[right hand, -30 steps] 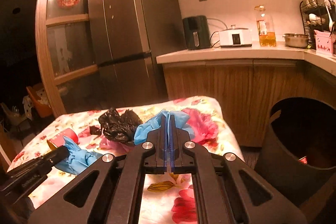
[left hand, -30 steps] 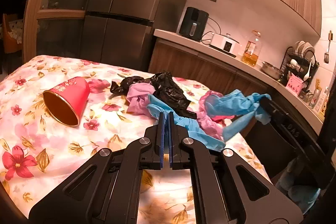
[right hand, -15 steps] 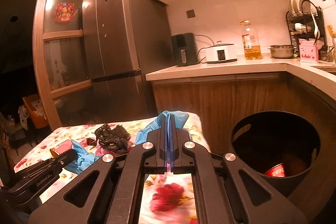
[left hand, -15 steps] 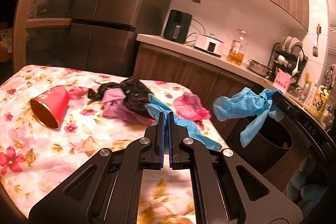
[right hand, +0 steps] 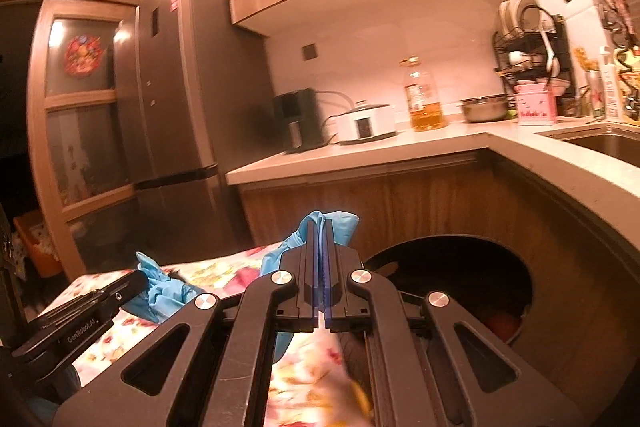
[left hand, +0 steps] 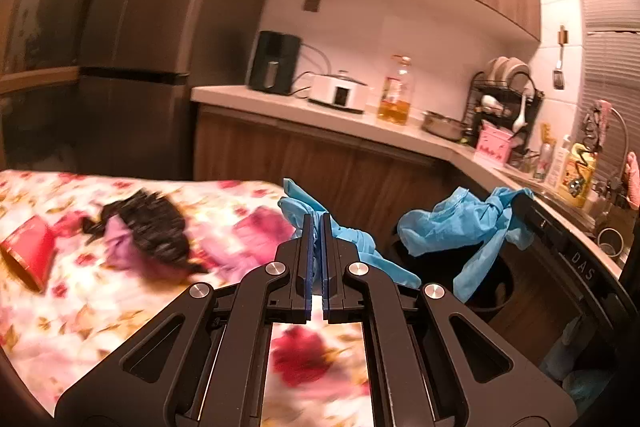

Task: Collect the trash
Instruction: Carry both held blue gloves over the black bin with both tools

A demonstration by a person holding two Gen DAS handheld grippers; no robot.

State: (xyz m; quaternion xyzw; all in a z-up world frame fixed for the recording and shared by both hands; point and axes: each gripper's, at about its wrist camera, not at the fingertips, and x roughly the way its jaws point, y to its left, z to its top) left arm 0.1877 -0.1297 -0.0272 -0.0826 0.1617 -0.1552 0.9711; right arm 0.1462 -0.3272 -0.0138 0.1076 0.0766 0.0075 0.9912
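A: What is held?
B: A blue glove (left hand: pixel 340 239) is clamped in the left gripper (left hand: pixel 317 227), another (right hand: pixel 340 223) in the right gripper (right hand: pixel 319 231), near the bin (right hand: pixel 532 291)

A: And left?
B: The black bag (left hand: pixel 152 227) and red cup (left hand: pixel 28 251) are seen uncollected on the table (left hand: pixel 100 315)

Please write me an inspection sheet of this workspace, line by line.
Surface: table under floral cloth.
Job's things: blue glove in left tool; second blue glove in right tool; black bin, something red inside.
Clutter: red cup on its side, black bag, pink scraps.
Grippers: both tools shut on gloves.
Cables: cord behind the appliances.
Surroundings: fridge, counter, oil bottle, dish rack.
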